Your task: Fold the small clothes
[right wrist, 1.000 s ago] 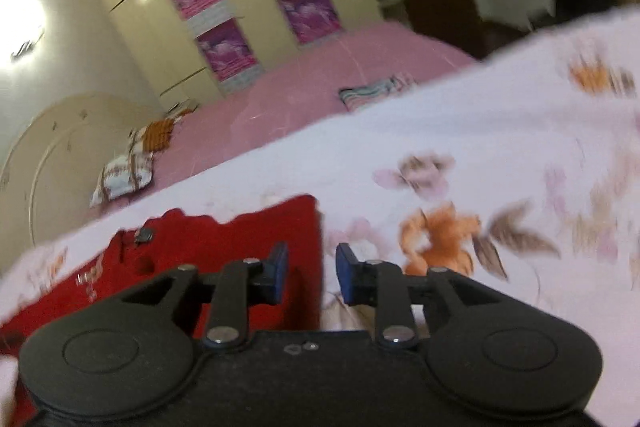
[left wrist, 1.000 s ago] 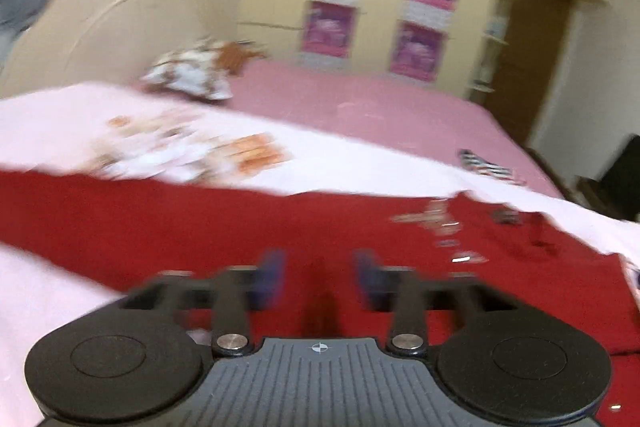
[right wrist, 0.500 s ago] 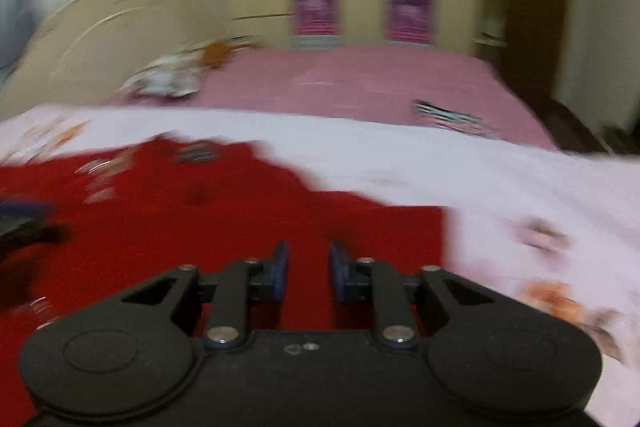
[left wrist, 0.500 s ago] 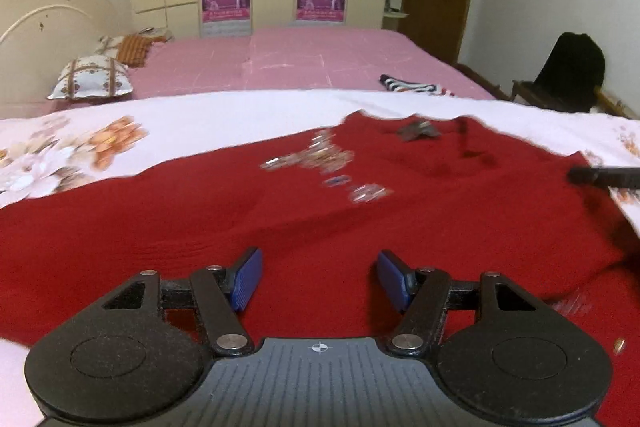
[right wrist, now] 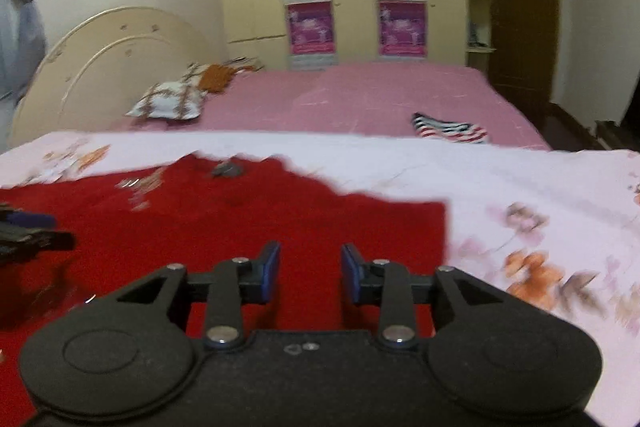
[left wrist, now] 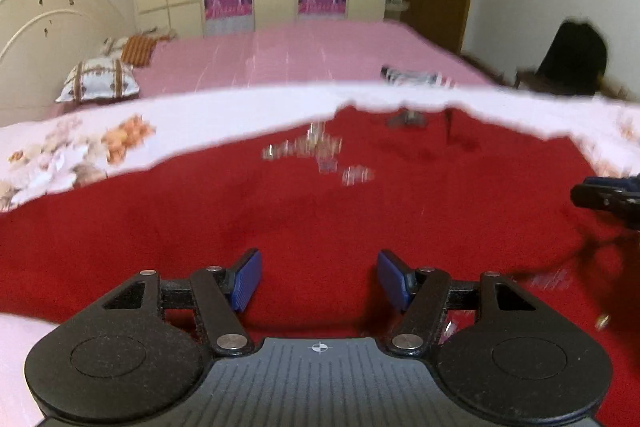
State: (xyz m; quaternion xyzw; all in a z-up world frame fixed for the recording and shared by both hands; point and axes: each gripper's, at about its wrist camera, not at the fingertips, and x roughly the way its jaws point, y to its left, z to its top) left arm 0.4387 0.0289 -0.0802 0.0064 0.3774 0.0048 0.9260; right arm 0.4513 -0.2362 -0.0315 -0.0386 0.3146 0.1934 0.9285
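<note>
One second back the left tongs (left wrist: 318,279) stood with their blue pads nearly together above the red sweater (left wrist: 304,211); they have since spread wide and now hold nothing. The right tongs (right wrist: 308,273), almost closed over the sweater's edge by the floral sheet (right wrist: 540,211) until half a second ago, have also parted, with a clear gap between the pads. Their view has swung from the sheet toward the sweater, and the left tongs' tips (right wrist: 36,237) now show at its left border.
</note>
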